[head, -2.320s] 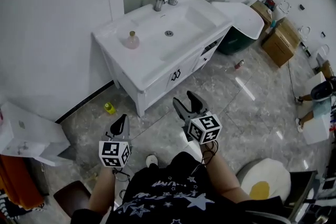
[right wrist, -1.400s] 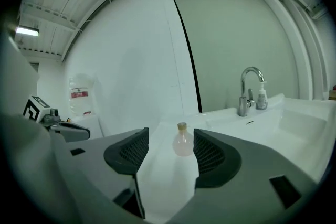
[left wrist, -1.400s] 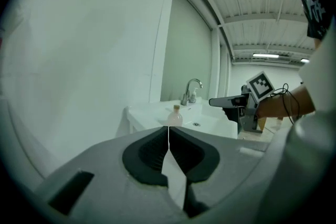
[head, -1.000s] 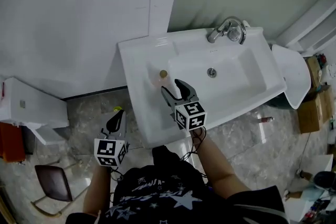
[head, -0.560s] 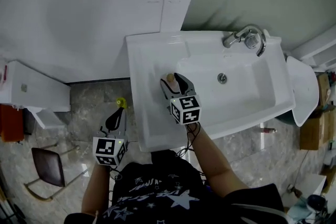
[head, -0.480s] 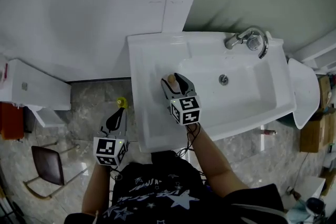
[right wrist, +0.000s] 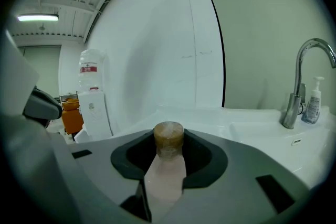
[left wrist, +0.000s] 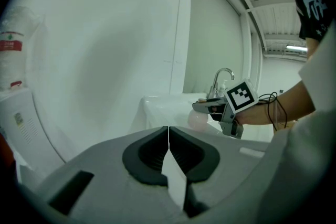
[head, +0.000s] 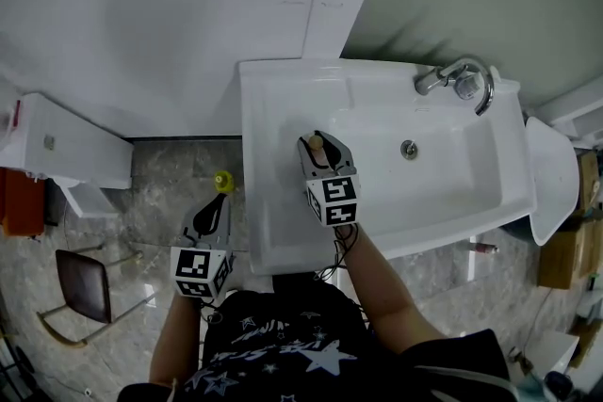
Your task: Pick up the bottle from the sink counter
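A small pink bottle (head: 316, 143) with a brown cork stands on the left side of the white sink counter (head: 273, 212). My right gripper (head: 319, 150) is at it, one jaw on each side of its neck. In the right gripper view the bottle (right wrist: 168, 140) fills the gap between the jaws, which are closing and touch its sides. In the left gripper view the right gripper (left wrist: 210, 107) sits over the bottle's pink body (left wrist: 198, 121). My left gripper (head: 216, 210) hangs below the counter's left edge over the floor, shut and empty, its jaws meeting in a line (left wrist: 168, 136).
The basin (head: 443, 174) lies right of the bottle, with a chrome faucet (head: 460, 76) at the back right and a pump dispenser (right wrist: 314, 96) beside it. The wall rises close behind. A yellow object (head: 223, 181), a white cabinet (head: 57, 151) and a chair (head: 80, 287) are on the floor at the left.
My right gripper came forward over the counter until the bottle's neck stood between its jaws, and the jaws have drawn in on it. My left gripper stayed low at the left.
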